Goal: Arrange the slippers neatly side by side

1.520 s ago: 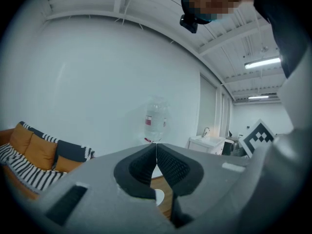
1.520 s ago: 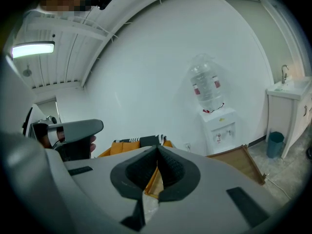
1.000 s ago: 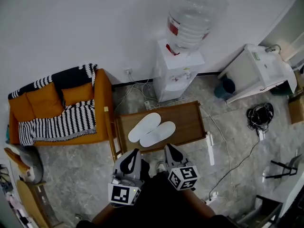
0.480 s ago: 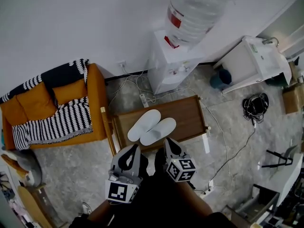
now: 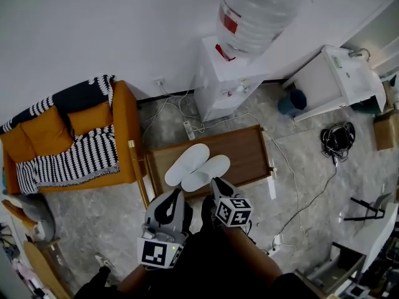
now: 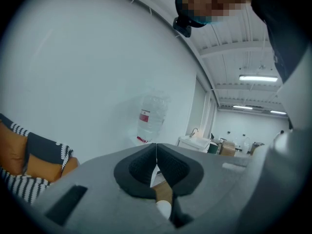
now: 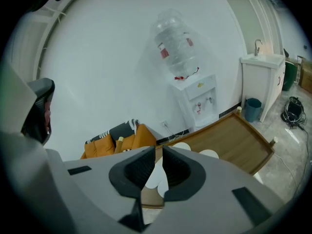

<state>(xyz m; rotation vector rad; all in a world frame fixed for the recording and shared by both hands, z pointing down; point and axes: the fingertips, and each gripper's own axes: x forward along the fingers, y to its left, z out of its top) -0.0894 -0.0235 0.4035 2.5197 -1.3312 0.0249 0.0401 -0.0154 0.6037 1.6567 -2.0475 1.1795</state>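
Two white slippers lie close together, angled, on a low brown table: the left slipper and the right slipper, toes pointing toward the far right. My left gripper hangs shut and empty just short of the table's near edge. To its right, my right gripper is shut with nothing in it, its tip at the heel end of the right slipper. In the right gripper view the slippers show just past the jaws. The left gripper view has its jaws closed and pointing at the wall.
A water dispenser with a big bottle stands behind the table. An orange sofa with a striped throw is at the left. A white sink cabinet and cables on the floor are at the right.
Both grippers have moved forward toward the table's near edge, the right one up to the slippers' heels. The slippers have not moved.
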